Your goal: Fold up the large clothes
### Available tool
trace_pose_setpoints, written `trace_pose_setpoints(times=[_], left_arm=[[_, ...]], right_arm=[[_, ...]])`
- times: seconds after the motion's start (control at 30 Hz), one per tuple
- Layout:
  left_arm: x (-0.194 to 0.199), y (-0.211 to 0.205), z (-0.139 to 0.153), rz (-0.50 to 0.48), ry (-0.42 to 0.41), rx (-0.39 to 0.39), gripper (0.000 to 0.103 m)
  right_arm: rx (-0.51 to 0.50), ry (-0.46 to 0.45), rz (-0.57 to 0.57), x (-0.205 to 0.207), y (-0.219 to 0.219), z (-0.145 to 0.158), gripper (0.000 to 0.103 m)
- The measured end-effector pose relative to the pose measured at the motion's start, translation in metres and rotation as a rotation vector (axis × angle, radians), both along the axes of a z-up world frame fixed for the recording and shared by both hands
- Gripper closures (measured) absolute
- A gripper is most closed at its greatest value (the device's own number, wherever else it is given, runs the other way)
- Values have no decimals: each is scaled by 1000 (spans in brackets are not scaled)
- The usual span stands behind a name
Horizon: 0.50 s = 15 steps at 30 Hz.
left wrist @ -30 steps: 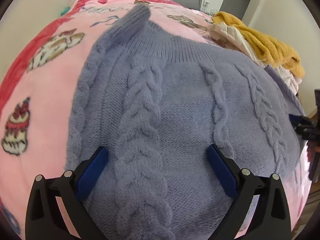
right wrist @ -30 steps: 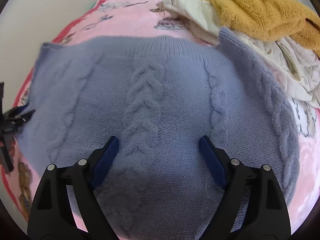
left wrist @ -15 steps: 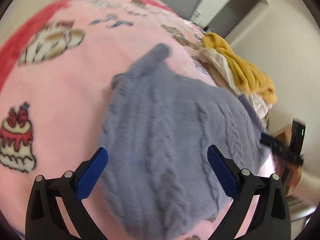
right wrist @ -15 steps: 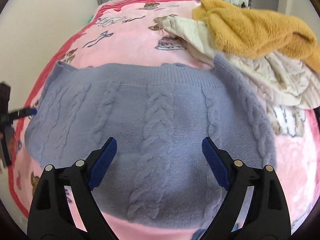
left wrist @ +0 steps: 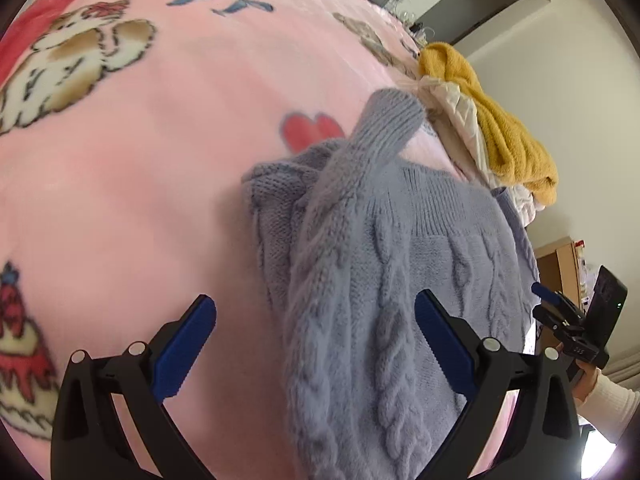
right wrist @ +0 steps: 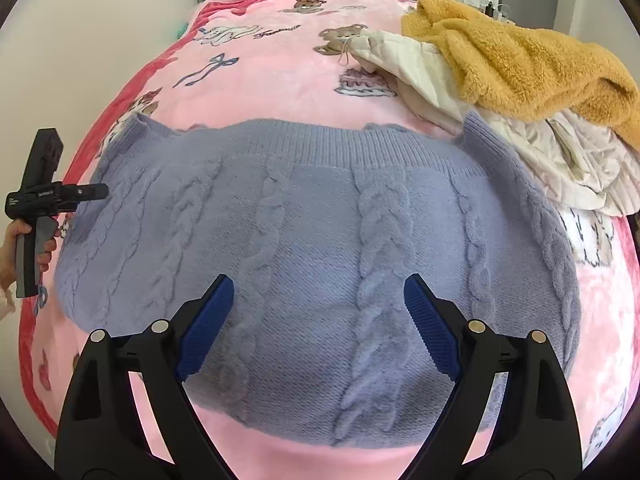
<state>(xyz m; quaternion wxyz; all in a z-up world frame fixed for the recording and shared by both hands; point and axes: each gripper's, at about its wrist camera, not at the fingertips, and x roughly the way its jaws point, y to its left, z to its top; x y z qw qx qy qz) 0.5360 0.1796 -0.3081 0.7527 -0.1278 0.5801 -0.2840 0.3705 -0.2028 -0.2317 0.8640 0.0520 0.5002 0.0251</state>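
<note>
Right wrist view: one sweater (right wrist: 320,240) (cable-knit), two grippers, left (left wrist: 316,344) and right (right wrist: 318,320), fingers apart, empty.

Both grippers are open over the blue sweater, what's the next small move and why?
Probably lower the left gripper onto the sleeve lying across the blue sweater and square it up: it runs askew, with bunched knit beside it, while the right gripper hovers open, holding nothing.

Left gripper (left wrist: 316,332): withdrawn leftward off sweater (right wrist: 320,248), toward blanket's (left wrist: 140,200) left edge. Right gripper (right wrist: 319,316): backed toward sweater's near edge.
</note>
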Motion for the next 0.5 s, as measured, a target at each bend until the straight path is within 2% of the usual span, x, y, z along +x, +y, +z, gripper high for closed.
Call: trace_pose_setpoints(times=[0.1, 0.2, 0.5], left_arm=[[2, -8, -7, -24, 20, -14, 5], [3, -17, -14, -46, 36, 10, 5], [9, -21, -28, -41, 108, 3, 5]], right_arm=[[11, -5, -7, 0, 3, 3, 20], [13, -10, -6, 1, 5, 5, 20], [26, 10, -11, -4, 4, 2, 20]])
